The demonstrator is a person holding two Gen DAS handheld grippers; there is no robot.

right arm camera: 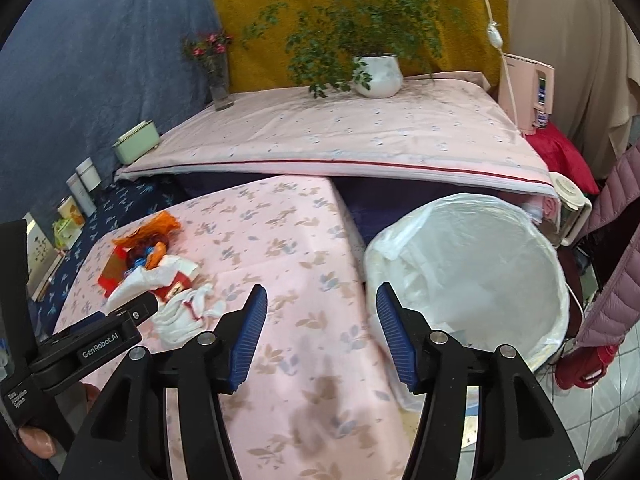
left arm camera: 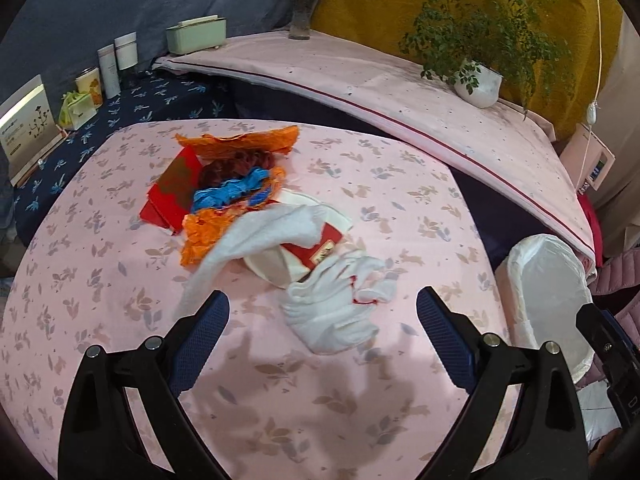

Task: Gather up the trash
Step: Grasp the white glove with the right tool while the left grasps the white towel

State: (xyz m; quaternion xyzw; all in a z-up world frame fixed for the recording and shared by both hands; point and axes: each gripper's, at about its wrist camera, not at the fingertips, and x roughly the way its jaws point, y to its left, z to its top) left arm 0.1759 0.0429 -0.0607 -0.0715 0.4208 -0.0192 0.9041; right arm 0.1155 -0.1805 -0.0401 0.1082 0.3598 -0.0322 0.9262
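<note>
Both claws, left claw [left arm camera: 322, 312] and right claw [right arm camera: 322, 312], gaped empty; the trash pile [left arm camera: 256, 208] at frame centre was crumpled white tissue [left arm camera: 336, 312], orange paper, red card.

potted plant [right arm camera: 378, 76], flower vase [right arm camera: 219, 80], green box [left arm camera: 196, 34]

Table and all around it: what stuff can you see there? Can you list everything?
Table: one, pink flowery cloth, centre.
Trash pile: one, orange, red, blue and white scraps, on the table.
Bin: one, white liner, right of the table.
Plant: one, green in a white pot, back shelf.
Vase: one, glass with pink flowers, back shelf.
Green box: one, back left.
Left gripper: one, black with blue pads, open above the table.
Right gripper: one, the same, open near the bin.
</note>
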